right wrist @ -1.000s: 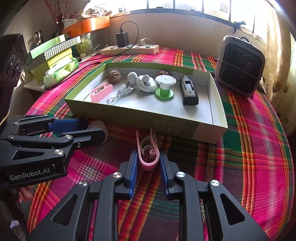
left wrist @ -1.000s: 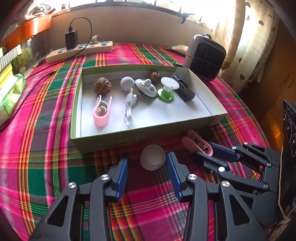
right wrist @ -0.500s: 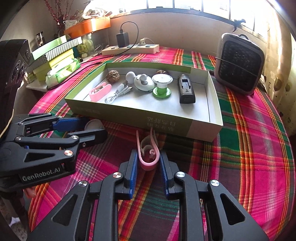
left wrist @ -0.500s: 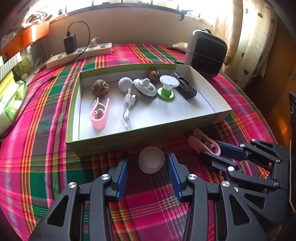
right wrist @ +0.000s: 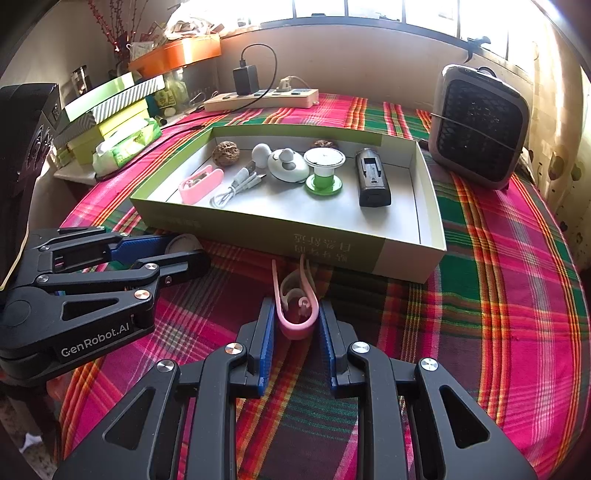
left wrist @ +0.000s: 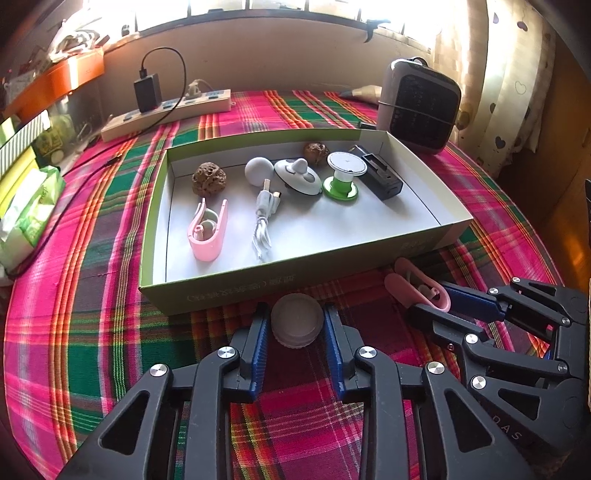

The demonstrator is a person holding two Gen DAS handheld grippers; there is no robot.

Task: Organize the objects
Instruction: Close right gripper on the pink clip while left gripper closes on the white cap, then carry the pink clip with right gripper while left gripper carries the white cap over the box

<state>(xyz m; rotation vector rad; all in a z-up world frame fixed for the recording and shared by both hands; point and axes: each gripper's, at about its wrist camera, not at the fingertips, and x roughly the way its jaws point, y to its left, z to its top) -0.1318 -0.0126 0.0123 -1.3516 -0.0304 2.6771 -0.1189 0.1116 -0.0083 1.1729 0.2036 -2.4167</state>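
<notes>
Lived-in room of a home, by a window. Table covered in a pink, green and red plaid tablecloth [right wrist: 498,295]. Sunlit window [right wrist: 369,11] runs along the top of the frame; a cream curtain with heart cut-outs [left wrist: 517,74] hangs at upper right. Power strip [right wrist: 262,99] with a black charger [right wrist: 245,79] plugged in sits at the far table edge. Small desktop heater or fan [right wrist: 480,125] at right. Upper left: stacked gift boxes [right wrist: 107,110], a tissue pack [right wrist: 129,144], an orange tray [right wrist: 177,55] of clutter, red twig decoration [right wrist: 118,22].
</notes>
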